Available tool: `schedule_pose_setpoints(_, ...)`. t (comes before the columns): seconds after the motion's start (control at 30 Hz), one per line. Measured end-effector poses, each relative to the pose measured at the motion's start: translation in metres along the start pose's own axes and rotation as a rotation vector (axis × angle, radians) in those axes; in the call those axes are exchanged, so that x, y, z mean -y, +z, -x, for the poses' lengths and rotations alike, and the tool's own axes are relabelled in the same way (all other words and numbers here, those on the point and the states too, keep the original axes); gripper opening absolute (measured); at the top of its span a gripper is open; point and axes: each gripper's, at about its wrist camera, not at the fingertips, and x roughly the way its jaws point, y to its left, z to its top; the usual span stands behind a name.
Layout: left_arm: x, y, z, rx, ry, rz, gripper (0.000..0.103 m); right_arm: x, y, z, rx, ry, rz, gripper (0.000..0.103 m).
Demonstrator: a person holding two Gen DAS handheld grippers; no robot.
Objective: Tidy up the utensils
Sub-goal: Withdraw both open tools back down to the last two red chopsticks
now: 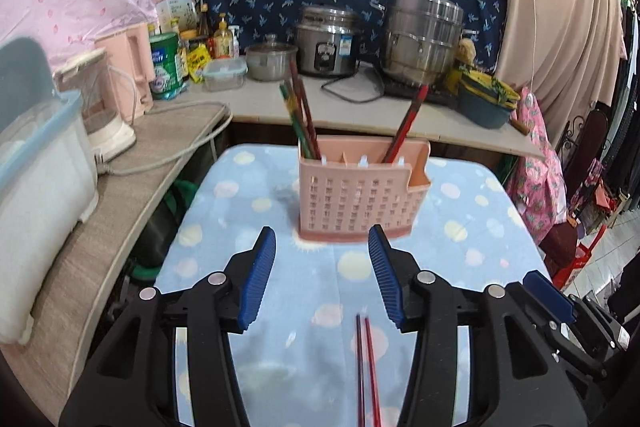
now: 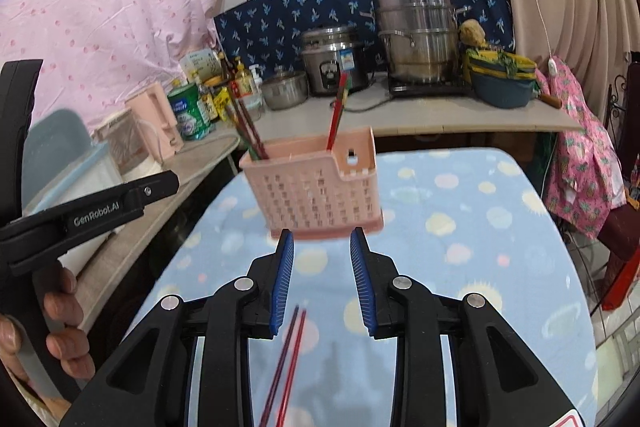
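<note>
My left fingers (image 1: 322, 233) stand apart with nothing between them, the blue ribbed pads bare, hanging above the surface (image 1: 460, 251) with its pale blue, dotted cloth. My right fingers (image 2: 322, 235) are set narrower, a modest gap, and they too hold nothing.

Ahead of both sits the pink utensil holder (image 1: 356, 203), a slatted plastic caddy standing upright near the far edge of the cloth. Its left compartment holds a bundle of dark red and green chopsticks (image 1: 302, 119) leaning to the left. Further right in the holder, a second group of red chopsticks (image 1: 408, 121) leans to the right. In the right wrist view the holder (image 2: 316, 187) shows its notched right end, with a small hole in its back wall.

One loose pair of red chopsticks (image 1: 366, 367) lies flat on the cloth below my left fingers, the two sticks close side by side, their tips pointing toward the holder but well short of it. In the right wrist view the same pair (image 2: 286, 359) lies angled beneath my right fingers, nearer the left pad.

At the left of the right wrist view, a hand (image 2: 60, 339) grips the black handle of the other tool.

Behind the surface, a counter carries a rice cooker (image 1: 328, 43) and a tall steel steamer pot (image 1: 420, 35).
</note>
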Motion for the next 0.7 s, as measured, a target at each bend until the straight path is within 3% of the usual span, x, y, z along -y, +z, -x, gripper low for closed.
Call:
schedule_pose_setpoints(0.47, 0.001, -0.109, 0.002, -0.158, -0.003, -0.036, 0.046, -0.015, -0.115, 0.022, -0.167, -0.02, 0.104, 0.029)
schedule_pose_setpoints(0.7, -0.006, -0.147, 0.004, -0.223, 0.004, -0.042, 0.046, -0.022, -0.161, 0.019, -0.261, 0.006, 0.113, 0.029)
